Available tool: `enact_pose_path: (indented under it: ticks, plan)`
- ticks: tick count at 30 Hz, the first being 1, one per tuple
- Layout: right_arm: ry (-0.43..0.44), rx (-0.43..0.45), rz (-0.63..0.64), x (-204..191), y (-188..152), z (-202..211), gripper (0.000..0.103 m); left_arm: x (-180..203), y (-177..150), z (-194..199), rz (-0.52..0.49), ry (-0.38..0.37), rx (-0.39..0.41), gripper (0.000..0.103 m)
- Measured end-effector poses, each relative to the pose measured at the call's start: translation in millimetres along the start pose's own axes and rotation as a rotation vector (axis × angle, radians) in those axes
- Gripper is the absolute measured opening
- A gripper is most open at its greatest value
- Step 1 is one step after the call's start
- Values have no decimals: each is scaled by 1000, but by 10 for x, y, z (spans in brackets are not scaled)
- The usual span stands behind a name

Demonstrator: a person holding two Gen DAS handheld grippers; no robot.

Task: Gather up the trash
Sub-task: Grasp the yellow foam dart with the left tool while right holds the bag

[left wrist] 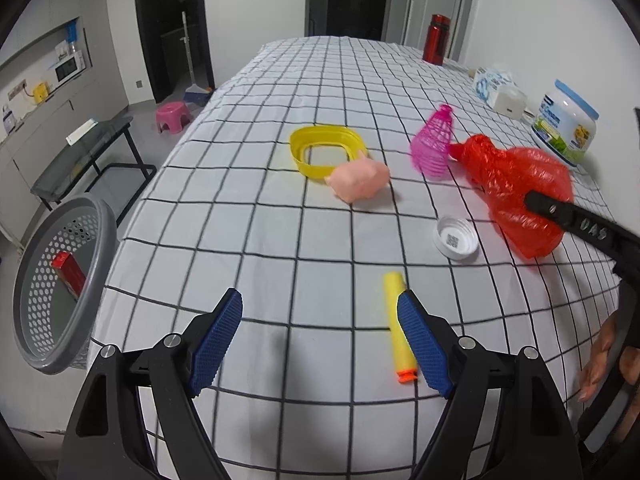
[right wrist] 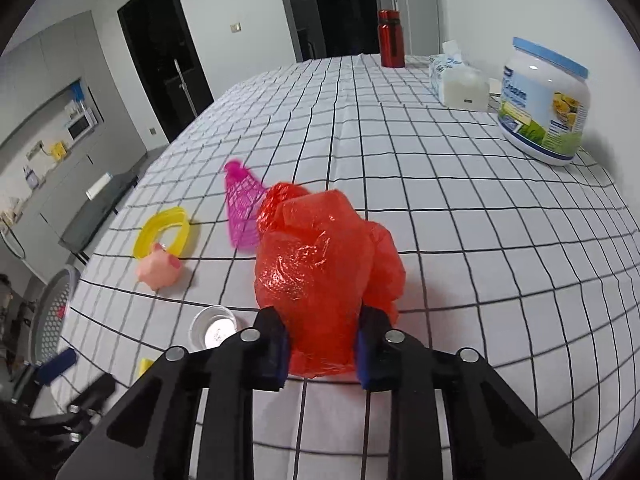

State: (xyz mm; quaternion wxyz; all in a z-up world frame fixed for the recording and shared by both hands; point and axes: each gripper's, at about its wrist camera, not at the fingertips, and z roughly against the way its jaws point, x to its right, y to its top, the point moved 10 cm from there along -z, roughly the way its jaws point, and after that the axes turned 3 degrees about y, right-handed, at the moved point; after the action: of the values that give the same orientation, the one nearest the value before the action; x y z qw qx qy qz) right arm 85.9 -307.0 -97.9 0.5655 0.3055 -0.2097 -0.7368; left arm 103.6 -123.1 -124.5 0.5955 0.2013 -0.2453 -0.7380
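Observation:
A crumpled red plastic bag [right wrist: 320,256] lies on the checked tablecloth [right wrist: 460,220], and my right gripper [right wrist: 322,320] is shut on its near end. The left wrist view shows that bag [left wrist: 516,184] at the right with the right gripper [left wrist: 534,202] biting into it. My left gripper [left wrist: 320,300] hangs open above the cloth, holding nothing. A yellow foam dart [left wrist: 398,320] lies just beside its right finger. A white bottle cap [left wrist: 456,238] sits near the bag. Off the table's left edge stands a grey perforated basket [left wrist: 100,240] with a red box [left wrist: 68,274] inside.
A pink pig toy [left wrist: 358,182], a yellow plastic ring [left wrist: 298,148] and a magenta mesh cone [left wrist: 434,144] lie mid-table. A red bottle [left wrist: 436,38], a tissue pack [left wrist: 494,80] and a large tub [left wrist: 564,124] line the right side. A glass side table [left wrist: 80,152] stands at the left.

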Motion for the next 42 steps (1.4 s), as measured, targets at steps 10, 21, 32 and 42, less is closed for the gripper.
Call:
enact_pose_path:
  ticks: [10,21,32,42]
  plan:
    - [47,85,-65,41,-95,504,23,232,-121,-110,-40,-26,-32,78]
    - [75,69,-106,56,-328,593,23,390,-194,-119,-85,-41,-29,22]
    - [92,70,-97,-138,-390,706,23,190,-152,107,-61,-71,16,13]
    - [193,93,18,-1043,-268,854,23,-732,83,572,45,15,140,13]
